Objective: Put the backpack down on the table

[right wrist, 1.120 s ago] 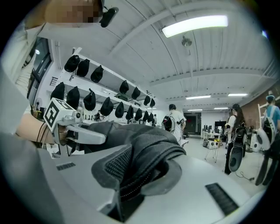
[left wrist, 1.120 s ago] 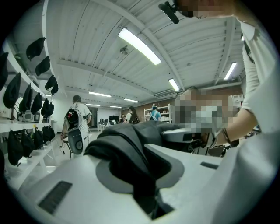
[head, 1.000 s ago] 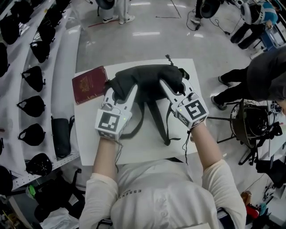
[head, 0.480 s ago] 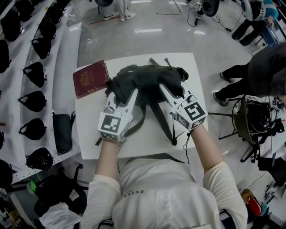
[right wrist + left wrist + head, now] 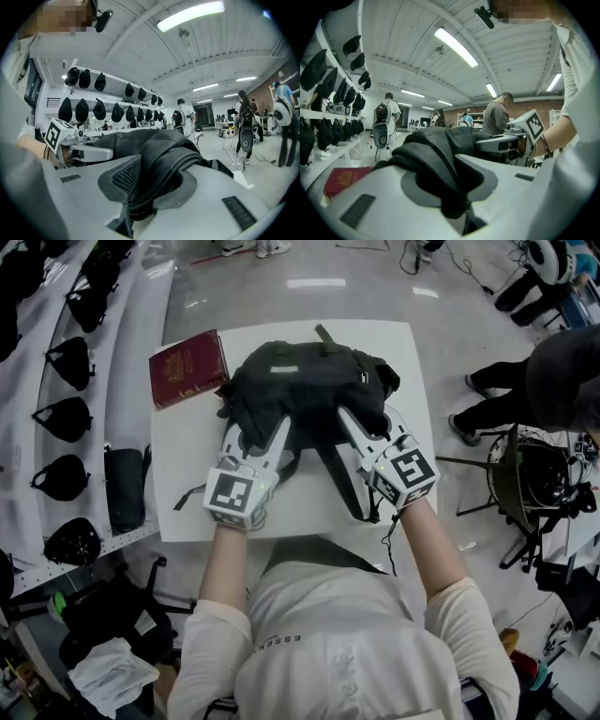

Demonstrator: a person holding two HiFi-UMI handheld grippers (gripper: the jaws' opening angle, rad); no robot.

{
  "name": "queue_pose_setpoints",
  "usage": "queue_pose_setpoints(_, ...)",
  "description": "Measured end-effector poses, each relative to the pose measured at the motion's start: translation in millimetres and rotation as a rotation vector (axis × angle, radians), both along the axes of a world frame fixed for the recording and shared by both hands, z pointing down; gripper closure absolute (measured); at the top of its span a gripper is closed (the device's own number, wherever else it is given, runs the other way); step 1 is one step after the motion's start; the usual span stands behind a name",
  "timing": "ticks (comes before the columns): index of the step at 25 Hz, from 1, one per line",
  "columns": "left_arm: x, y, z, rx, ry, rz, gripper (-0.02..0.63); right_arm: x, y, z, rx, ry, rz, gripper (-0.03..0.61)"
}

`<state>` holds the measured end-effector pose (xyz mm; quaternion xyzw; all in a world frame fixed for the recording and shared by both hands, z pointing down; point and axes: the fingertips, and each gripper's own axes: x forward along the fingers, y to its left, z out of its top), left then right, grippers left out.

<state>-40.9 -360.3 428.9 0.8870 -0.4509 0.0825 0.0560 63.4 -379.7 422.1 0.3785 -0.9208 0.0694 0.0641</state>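
A black backpack (image 5: 300, 385) lies on the white table (image 5: 187, 465), its straps trailing toward the near edge. My left gripper (image 5: 255, 432) is shut on a fold of the bag's left side; the left gripper view shows the black fabric (image 5: 440, 173) pinched between the white jaws. My right gripper (image 5: 361, 427) is shut on the bag's right side, with the padded fabric (image 5: 154, 178) bunched between its jaws. Each gripper shows in the other's view, beyond the bag.
A dark red book (image 5: 187, 367) lies at the table's far left corner, close to the backpack. Shelves of black helmets (image 5: 66, 418) run along the left. A person (image 5: 553, 381) and a stand with cables (image 5: 530, 493) are at the right.
Both grippers and the backpack have moved away from me and lower. The bag has spread wider on the table, near the red book.
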Motion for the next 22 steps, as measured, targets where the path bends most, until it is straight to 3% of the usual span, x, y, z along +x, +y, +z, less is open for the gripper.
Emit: queue_pose_setpoints(22, 6, 103, 68, -0.135, 0.06, -0.007, 0.528, 11, 104, 65, -0.148, -0.04, 0.014, 0.477)
